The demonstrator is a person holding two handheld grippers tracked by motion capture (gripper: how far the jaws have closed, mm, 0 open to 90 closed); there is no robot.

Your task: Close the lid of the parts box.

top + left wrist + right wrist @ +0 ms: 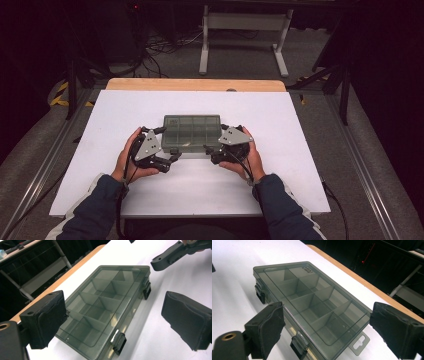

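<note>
A closed, translucent grey-green compartment box (192,132) lies at the middle of the white table top (280,115). Its dividers show through the lid (105,305), and two black latches (118,341) sit on its near long side. My left gripper (167,143) is at the box's left end, open wide, with that end lying between its pads (47,317) without touching them. At the right end my right gripper (218,140) is open just as wide, and the box (312,302) lies between its pads (397,327). The right gripper's jaw tip (170,257) shows in the left gripper view.
A wooden strip (195,84) runs along the table's far edge. Behind it stand a white table frame (245,30) and floor cables (160,47). A hang tab (360,342) juts from the box's right end. Bare white surface lies in front of the box.
</note>
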